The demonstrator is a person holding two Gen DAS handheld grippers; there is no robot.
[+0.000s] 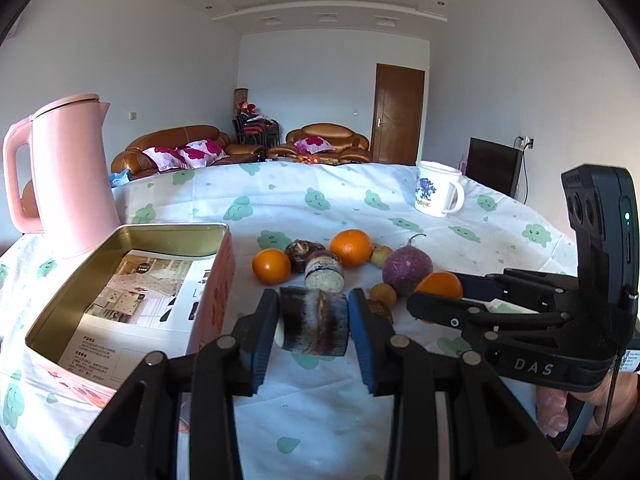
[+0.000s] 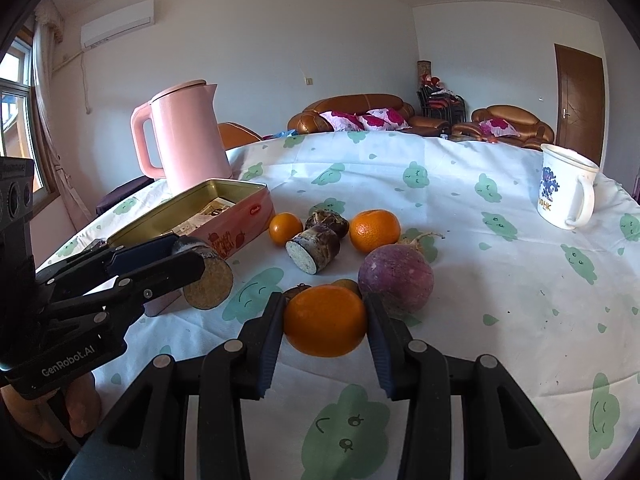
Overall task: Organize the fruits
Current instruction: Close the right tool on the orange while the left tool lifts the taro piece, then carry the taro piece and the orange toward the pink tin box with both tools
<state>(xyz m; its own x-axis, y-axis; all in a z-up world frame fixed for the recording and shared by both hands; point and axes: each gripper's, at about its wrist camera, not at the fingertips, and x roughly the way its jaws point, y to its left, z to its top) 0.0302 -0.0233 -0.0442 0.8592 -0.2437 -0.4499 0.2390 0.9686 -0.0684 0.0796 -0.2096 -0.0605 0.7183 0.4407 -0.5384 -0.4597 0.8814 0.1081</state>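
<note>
Speckled cut face [image 2: 208,286] — right view only

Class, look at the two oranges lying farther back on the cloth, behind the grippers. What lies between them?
Between the left orange and the right orange lie two dark root pieces: a knobbly one behind and a cut chunk in front. The right wrist view shows it best.

The left gripper [image 1: 314,326] was closed, its two blue-padded fingers [image 1: 264,332] pressing on either side of a dark cut root piece [image 1: 314,326] held just above the worktop [image 1: 320,420]. The right gripper [image 2: 326,326] was likewise clamped on an orange [image 2: 326,320], fingers [image 2: 272,340] at its sides. Both grippers pointed forward, side by side, each gripped from below by a bare hand [image 1: 560,412].
</note>
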